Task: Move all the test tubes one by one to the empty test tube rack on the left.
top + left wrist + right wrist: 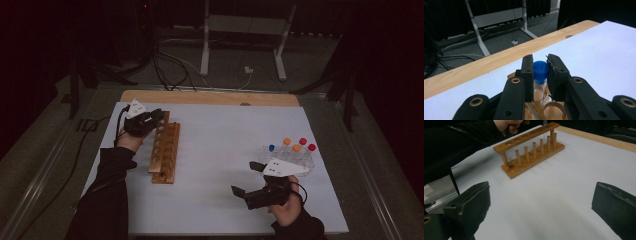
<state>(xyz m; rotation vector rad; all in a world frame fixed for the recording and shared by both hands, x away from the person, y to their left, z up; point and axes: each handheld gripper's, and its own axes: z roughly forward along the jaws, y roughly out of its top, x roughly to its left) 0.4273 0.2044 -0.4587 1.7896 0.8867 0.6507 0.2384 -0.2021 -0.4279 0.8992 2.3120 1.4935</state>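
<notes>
rack (165,152): varnished wood | tube (540,82): clear, probably plastic | cap: blue plastic

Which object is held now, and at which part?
The left gripper holds a clear tube with a blue cap, clamped at the cap and upper body. The right gripper holds nothing.

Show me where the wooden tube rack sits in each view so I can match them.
High view: the rack lies left of centre, by the left gripper.
Left gripper view: the rack is at bottom centre, under the blue-capped tube held in the fingers.
Right gripper view: the rack stands at upper centre.
Shared landmark: the table's bare wooden edge.
</notes>
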